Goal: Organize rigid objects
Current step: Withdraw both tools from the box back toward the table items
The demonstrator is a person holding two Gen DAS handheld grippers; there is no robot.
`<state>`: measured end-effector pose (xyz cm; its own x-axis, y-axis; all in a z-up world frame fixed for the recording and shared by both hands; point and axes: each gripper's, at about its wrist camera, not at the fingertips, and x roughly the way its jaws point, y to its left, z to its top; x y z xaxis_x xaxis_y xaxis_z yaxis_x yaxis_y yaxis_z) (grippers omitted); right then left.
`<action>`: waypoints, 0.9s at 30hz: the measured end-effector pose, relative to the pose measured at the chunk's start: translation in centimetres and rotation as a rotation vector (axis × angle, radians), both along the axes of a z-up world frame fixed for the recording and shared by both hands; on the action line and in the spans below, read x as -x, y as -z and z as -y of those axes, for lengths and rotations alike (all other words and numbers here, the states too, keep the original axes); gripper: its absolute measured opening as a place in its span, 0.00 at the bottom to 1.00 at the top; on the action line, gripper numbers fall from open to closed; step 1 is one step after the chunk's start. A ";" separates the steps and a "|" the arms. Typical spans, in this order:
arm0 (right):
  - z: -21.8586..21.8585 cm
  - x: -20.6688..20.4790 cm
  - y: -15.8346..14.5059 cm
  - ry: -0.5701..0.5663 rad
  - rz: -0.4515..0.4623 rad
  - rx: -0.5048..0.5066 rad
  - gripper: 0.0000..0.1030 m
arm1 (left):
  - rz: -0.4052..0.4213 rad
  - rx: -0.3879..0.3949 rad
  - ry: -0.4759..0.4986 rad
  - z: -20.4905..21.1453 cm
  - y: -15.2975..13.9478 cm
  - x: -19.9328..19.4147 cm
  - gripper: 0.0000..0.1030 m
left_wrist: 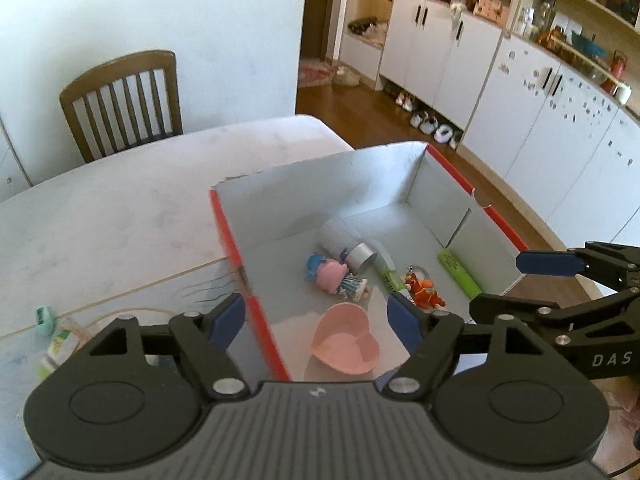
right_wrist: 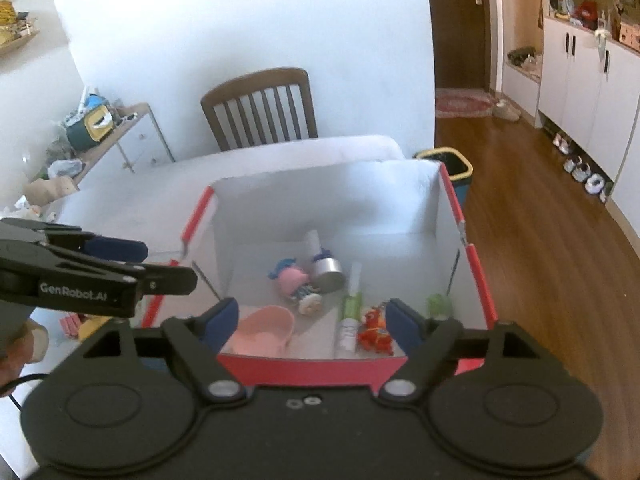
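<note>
A red-rimmed cardboard box [left_wrist: 230, 236] [right_wrist: 478, 272] with white inner walls stands on the table. Inside lie a pink heart-shaped dish [left_wrist: 346, 344] [right_wrist: 264, 330], a doll with a pink face and blue hair [left_wrist: 334, 276] [right_wrist: 294, 280], a white bottle with a silver cap [left_wrist: 348, 244] [right_wrist: 326, 268], green tubes [left_wrist: 460, 272] [right_wrist: 351, 308] and an orange toy horse [left_wrist: 426, 294] [right_wrist: 374, 332]. My left gripper [left_wrist: 316, 316] [right_wrist: 168, 266] hovers open over the box's left rim, holding nothing. My right gripper [right_wrist: 312, 318] [left_wrist: 520, 284] hovers open above the near rim, also with nothing in it.
The white table [left_wrist: 120, 208] carries a small green clip [left_wrist: 44, 318] and a packet [left_wrist: 60, 340] left of the box. A wooden chair [left_wrist: 124, 100] [right_wrist: 260, 108] stands behind it. A yellow-rimmed bin [right_wrist: 448, 164] and white cabinets [left_wrist: 540, 128] stand to the right.
</note>
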<state>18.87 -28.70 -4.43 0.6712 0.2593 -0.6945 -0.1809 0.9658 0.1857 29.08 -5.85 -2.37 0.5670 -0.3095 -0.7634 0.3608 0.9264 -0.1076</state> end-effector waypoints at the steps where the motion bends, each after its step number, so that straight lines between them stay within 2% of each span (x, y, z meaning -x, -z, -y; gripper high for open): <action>1: -0.4 0.3 -0.2 -0.002 0.005 -0.004 0.82 | 0.006 0.005 -0.003 -0.5 -0.2 0.4 0.76; 7: -3.3 2.3 -1.2 -0.019 0.047 -0.007 0.84 | 0.035 0.046 -0.025 -3.9 -1.0 2.7 0.76; 10: -5.2 3.1 -1.4 -0.037 0.059 -0.015 0.88 | 0.057 0.067 -0.028 -5.6 -1.3 3.9 0.81; 16: -9.2 4.5 -1.9 -0.071 0.096 -0.001 0.91 | 0.118 0.072 -0.020 -9.1 -1.8 6.3 0.82; 27: -15.8 5.6 -1.1 -0.125 0.084 0.002 0.91 | 0.187 0.110 -0.028 -16.8 -1.7 8.6 0.94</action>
<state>13.31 -12.89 -3.33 0.6891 0.3435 -0.6380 -0.3149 0.9350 0.1633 20.44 10.93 -0.66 0.7050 -0.3673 -0.6067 0.3581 0.9227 -0.1424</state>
